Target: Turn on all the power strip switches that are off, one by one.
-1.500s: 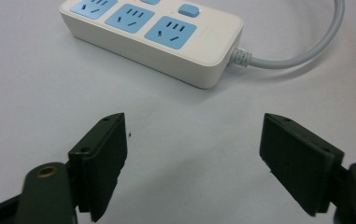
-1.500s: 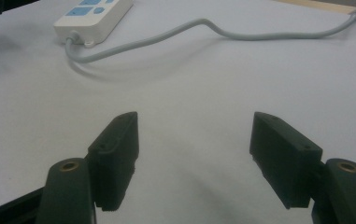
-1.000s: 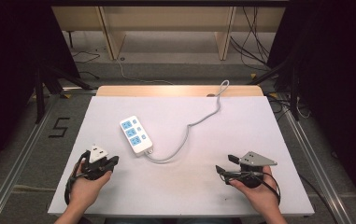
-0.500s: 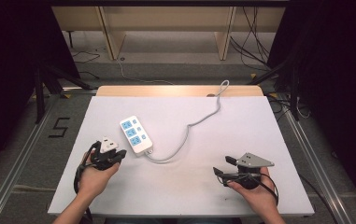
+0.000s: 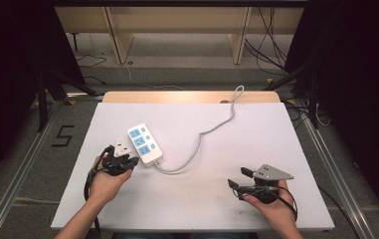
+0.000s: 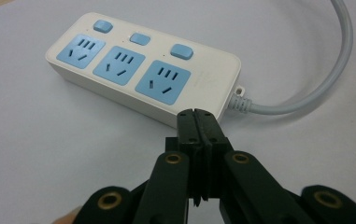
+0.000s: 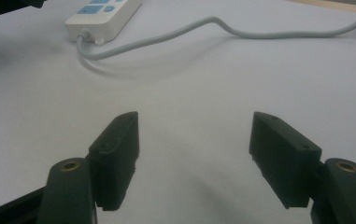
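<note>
The power strip [image 5: 144, 144] lies flat at the table's left-centre, sockets up, and the left gripper [image 6: 197, 122] points its jaws, pressed together on nothing, at the cord end (likely to press a switch), while the right gripper [image 7: 194, 140] waits wide apart.

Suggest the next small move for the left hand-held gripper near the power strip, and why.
Probably ease the left hand-held gripper forward onto the nearest blue switch. Its jaws are shut to a blunt tip, pointing at the power strip's cable end, just short of it; nothing is plugged in. The right hand-held gripper rests open, apart.
</note>
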